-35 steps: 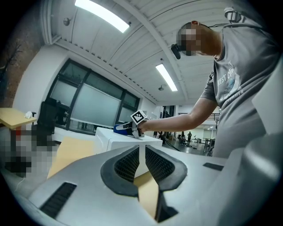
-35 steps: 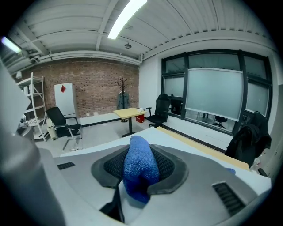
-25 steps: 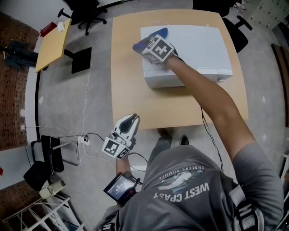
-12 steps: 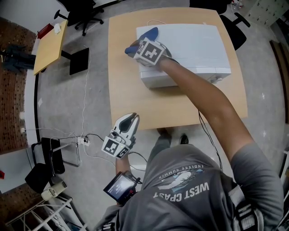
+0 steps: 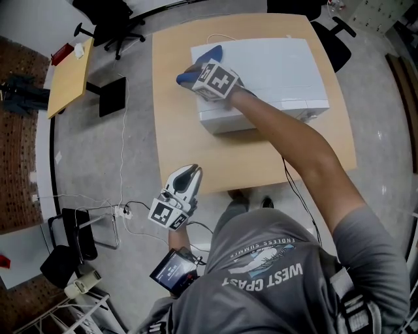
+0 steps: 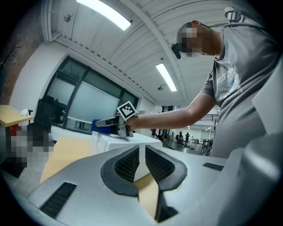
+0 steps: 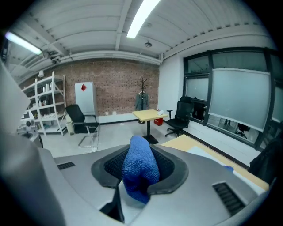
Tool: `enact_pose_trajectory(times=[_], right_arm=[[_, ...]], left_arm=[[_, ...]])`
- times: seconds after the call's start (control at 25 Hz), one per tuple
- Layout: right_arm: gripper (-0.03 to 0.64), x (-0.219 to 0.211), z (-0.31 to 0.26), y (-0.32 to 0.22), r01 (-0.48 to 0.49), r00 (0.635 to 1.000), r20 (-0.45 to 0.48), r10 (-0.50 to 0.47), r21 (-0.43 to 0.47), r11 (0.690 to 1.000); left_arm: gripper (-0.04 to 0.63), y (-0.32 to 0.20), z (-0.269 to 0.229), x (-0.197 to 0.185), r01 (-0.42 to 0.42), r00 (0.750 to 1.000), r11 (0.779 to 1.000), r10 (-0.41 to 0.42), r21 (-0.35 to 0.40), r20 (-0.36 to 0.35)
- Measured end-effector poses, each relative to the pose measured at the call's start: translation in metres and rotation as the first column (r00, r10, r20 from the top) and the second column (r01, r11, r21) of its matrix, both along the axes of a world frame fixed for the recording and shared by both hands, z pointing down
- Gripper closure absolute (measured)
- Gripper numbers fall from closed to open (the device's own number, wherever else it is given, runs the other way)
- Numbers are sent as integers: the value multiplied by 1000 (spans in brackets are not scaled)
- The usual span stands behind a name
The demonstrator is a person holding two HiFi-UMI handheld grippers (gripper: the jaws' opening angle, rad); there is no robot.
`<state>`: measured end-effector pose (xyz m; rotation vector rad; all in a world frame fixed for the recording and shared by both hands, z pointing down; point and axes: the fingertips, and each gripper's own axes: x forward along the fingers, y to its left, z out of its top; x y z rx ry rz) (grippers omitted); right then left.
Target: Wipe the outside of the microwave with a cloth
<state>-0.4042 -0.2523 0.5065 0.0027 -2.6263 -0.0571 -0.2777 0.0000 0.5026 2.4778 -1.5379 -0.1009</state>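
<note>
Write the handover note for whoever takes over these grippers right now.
Right gripper: jaws shut on the blue cloth, at the far left corner of the white microwave top.
Left gripper: jaws shut, empty, held off the near edge of the table, clear of the microwave.
Done: cannot tell which faces are wiped.
Left: probably the rest of the top, then sides and front.

Big wooden table [image 5: 176,124] fills the upper middle of the head view. Upper left, a small yellow table [image 5: 70,72] sits near a black office chair [image 5: 108,16]. Lower left, 1 black chair [image 5: 73,228] and a power strip [image 5: 122,209] on the grey floor [image 5: 98,156].
</note>
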Motion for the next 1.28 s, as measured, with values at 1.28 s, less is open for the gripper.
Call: enact_pose_trajectory(times=[1.28], right_arm=[[488, 468, -7, -245, -530, 554, 310, 773, -585, 614]], left_arm=[[537, -106, -77, 59, 74, 988, 997, -78, 29, 136]])
